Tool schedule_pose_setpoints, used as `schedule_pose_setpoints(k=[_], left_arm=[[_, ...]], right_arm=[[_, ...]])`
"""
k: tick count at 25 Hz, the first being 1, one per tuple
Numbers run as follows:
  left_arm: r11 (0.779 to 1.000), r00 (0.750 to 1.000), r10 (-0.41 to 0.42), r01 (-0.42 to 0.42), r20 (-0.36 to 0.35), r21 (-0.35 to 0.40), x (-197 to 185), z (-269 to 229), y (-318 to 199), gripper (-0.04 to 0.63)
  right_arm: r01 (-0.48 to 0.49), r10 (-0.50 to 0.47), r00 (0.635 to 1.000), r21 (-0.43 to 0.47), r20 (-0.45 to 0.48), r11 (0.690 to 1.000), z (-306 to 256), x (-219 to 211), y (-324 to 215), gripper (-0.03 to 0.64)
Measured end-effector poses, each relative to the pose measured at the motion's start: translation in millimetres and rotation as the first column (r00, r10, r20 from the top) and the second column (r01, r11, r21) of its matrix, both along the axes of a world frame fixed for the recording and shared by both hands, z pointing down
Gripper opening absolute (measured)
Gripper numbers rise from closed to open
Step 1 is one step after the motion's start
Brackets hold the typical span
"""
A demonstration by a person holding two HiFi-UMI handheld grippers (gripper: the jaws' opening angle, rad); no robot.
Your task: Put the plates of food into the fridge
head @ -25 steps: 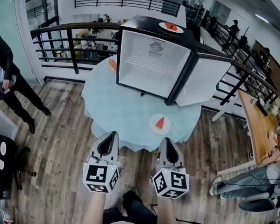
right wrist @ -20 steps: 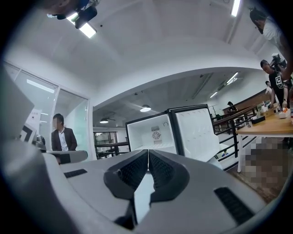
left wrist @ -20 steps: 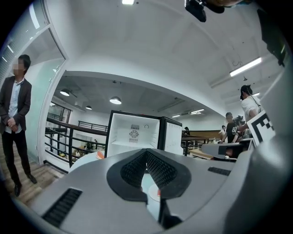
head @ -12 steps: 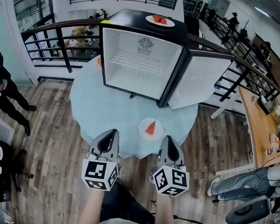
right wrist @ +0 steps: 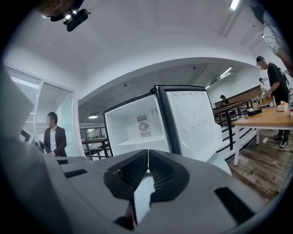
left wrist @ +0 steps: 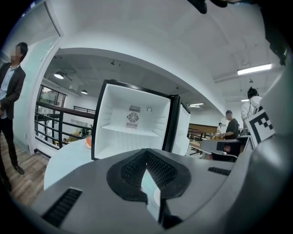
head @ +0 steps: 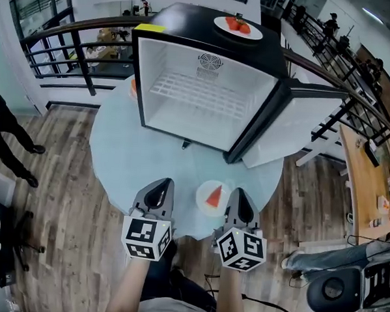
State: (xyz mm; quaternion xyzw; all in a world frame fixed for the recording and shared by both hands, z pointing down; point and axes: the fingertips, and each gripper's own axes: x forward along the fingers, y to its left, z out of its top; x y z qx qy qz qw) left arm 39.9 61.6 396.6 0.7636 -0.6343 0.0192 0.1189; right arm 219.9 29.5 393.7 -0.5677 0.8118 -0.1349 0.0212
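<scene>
Head view: my left tool (head: pixel 161 185) and right tool (head: pixel 238 195) hover over the tabletop's (head: pixel 136 149) near edge. The plate of watermelon (head: pixel 212 197) lies between them, before the open fridge (head: pixel 198 97).

Left gripper view: tool pressed together, empty.

Right gripper view: also pressed together, empty.

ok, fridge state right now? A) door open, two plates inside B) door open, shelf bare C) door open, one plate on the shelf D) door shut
B: the fridge has its door swung open and its wire shelf is bare; one plate sits on top of it, another plate on the table.
</scene>
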Motion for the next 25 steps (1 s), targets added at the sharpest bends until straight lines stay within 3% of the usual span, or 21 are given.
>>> schedule_pose_setpoints(k=[8, 12, 15, 17, 21, 25], left_arm=[[0.991, 0.997, 0.079, -0.081, -0.024, -0.104, 2.7, 35.0, -55.0, 0.005], [0.976, 0.991, 0.107, -0.119, -0.075, -0.182, 11.4, 68.1, -68.3, 0.005], [0.965, 0.988, 0.1, -0.126, -0.119, -0.231, 15.9, 93.3, -71.9, 0.005], [0.952, 0.987, 0.097, -0.129, -0.125, -0.277, 20.3, 111.1, -71.5, 0.005], [0.915, 0.983, 0.126, -0.167, -0.135, -0.367, 36.1, 142.9, -65.5, 0.006], [0.863, 0.977, 0.109, -0.185, -0.185, -0.469, 50.4, 176.2, -56.4, 0.006]], right_arm=[[-0.054, 0.051, 0.998, -0.059, -0.044, 0.997, 24.9, 0.9, -43.9, 0.015], [-0.078, 0.072, 0.996, -0.121, -0.057, 0.99, 55.2, 12.0, -52.8, 0.014], [-0.088, 0.063, 0.986, -0.169, -0.152, 0.982, 82.2, 21.4, -52.6, 0.015], [-0.087, 0.043, 0.976, -0.202, -0.215, 0.976, 101.7, 28.2, -50.9, 0.015], [-0.109, 0.061, 0.986, -0.326, -0.153, 0.939, 146.7, 48.3, -46.1, 0.015], [-0.131, 0.042, 0.977, -0.432, -0.211, 0.892, 191.1, 61.5, -37.3, 0.015]])
